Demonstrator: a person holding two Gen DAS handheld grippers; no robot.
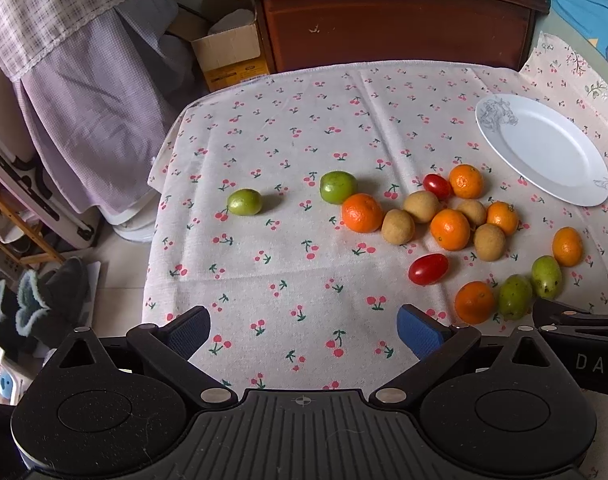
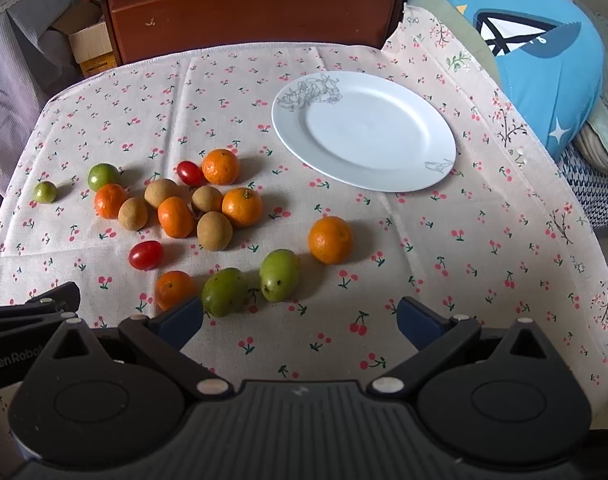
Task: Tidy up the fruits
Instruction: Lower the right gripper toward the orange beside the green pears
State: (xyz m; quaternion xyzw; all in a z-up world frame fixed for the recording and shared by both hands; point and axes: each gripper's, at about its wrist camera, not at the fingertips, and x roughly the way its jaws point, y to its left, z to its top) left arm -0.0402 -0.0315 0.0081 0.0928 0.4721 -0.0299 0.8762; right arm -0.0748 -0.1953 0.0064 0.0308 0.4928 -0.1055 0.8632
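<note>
Both claws are hovering low over the near edge of the desk, side by side, each with its blue pads spread wide and holding nothing: the left claw and the right claw. Just beyond the right claw, two green fruits are lying. Further out, oranges, brown fruits and red tomatoes are sitting scattered. At the far right, the white plate is waiting bare. Sorting appears not yet begun; the next move likely calls for lowering over a near fruit.
</note>
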